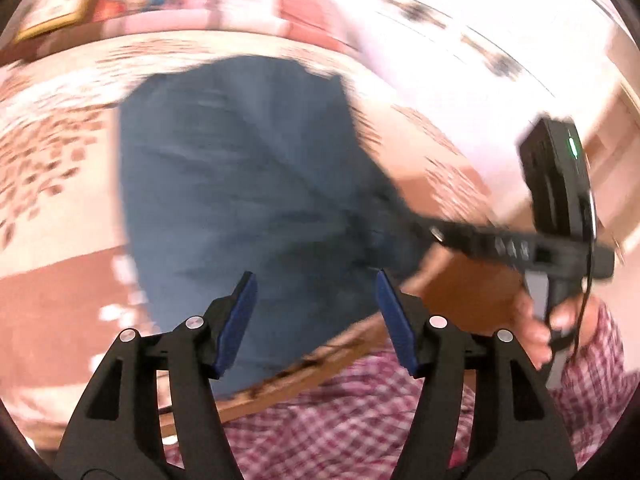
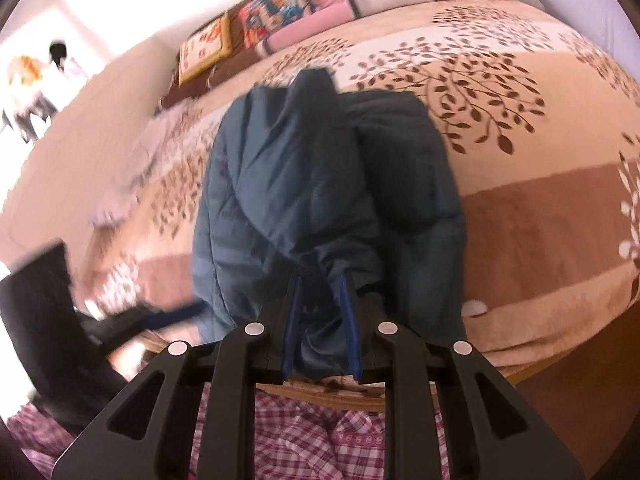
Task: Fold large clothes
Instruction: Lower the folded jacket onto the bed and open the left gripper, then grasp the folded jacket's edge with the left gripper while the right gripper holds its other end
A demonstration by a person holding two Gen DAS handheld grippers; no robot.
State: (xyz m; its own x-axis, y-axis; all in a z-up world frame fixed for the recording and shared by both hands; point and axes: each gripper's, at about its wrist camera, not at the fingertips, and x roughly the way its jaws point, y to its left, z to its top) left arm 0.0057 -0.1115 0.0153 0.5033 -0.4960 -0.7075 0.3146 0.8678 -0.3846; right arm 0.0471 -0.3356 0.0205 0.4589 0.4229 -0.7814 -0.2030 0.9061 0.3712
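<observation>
dark blue quilted jacket lies rumpled on the bed, its near edge bunched upward.

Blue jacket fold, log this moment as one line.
stage: folding | right gripper: shut on blue jacket near hem | left gripper: open, empty, above jacket | surface: leaf-print blanket

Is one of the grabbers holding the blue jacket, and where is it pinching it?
Yes. The right gripper is shut on the blue jacket, pinching a bunched fold at its near edge. The left gripper is open and holds nothing.
</observation>
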